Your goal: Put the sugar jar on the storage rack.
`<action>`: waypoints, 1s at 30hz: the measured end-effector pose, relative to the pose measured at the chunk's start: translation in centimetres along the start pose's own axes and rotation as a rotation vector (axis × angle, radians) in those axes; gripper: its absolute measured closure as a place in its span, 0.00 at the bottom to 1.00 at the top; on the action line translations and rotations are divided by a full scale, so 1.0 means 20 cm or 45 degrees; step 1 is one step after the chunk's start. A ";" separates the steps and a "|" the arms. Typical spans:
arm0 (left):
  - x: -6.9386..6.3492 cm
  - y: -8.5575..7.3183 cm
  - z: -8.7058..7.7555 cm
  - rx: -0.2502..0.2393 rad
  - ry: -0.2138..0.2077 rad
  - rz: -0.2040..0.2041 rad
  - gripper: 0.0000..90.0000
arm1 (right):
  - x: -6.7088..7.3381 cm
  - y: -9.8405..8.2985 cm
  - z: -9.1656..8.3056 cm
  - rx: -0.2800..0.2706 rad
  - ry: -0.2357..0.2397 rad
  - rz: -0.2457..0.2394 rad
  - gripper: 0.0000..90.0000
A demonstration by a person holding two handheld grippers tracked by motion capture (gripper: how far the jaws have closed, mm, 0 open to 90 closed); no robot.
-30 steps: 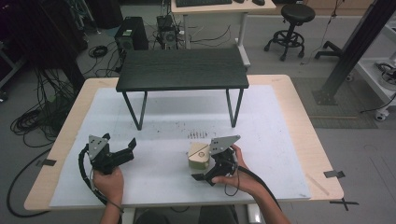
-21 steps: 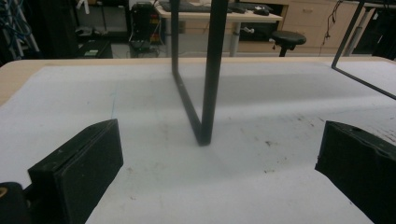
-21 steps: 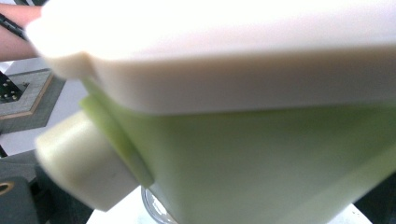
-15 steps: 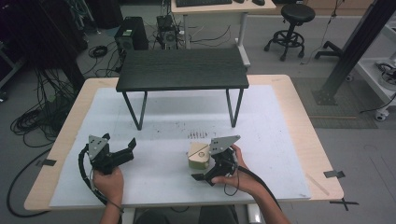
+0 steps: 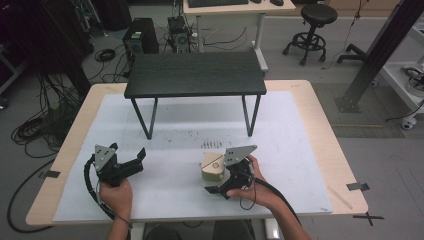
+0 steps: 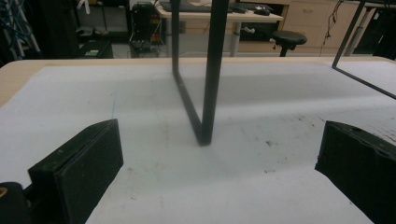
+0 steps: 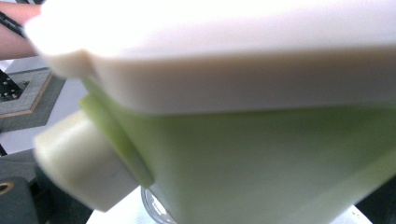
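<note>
A pale green box (image 5: pixel 212 171) with a cream lid stands on the white mat (image 5: pixel 175 135), front middle. My right gripper (image 5: pixel 216 176) reaches in from the right with its jaws on either side of the box. The near finger (image 5: pixel 212 189) shows a little apart from the box's side; the far one is hidden. Up close in the right gripper view, the box (image 7: pixel 261 154) sits just ahead of the camera, its cream latch (image 7: pixel 79 158) beside my left finger (image 7: pixel 16 200). My left gripper (image 5: pixel 129 150) rests at the front left, open and empty (image 6: pixel 210 172).
A low black table (image 5: pixel 195 74) on thin metal legs stands at the middle back of the mat; one leg (image 6: pixel 212 70) rises straight ahead of the left gripper. Small dark specks (image 5: pixel 212 145) lie just behind the box. Wooden tabletop edges (image 5: pixel 327 145) frame the mat.
</note>
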State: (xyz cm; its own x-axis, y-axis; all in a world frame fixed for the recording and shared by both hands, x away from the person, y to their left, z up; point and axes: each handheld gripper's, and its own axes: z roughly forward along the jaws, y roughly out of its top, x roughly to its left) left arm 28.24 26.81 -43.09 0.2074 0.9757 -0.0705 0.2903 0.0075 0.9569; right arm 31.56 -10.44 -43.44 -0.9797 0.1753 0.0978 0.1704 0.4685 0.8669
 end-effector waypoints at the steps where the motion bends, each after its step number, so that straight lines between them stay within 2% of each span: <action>1: 0.00 0.00 0.00 0.000 0.000 0.000 0.01 | 0.00 0.00 0.00 0.000 0.000 0.001 0.03; 30: 0.00 0.00 0.00 0.001 0.002 -0.001 0.01 | -0.01 0.00 0.01 0.009 -0.026 -0.007 0.06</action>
State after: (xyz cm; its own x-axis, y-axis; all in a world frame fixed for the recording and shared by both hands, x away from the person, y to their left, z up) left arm 28.27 26.81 -43.10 0.2058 0.9761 -0.0705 0.2909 0.0078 0.9567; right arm 31.69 -10.38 -43.59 -0.9782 0.1903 0.0834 0.1661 0.4758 0.8637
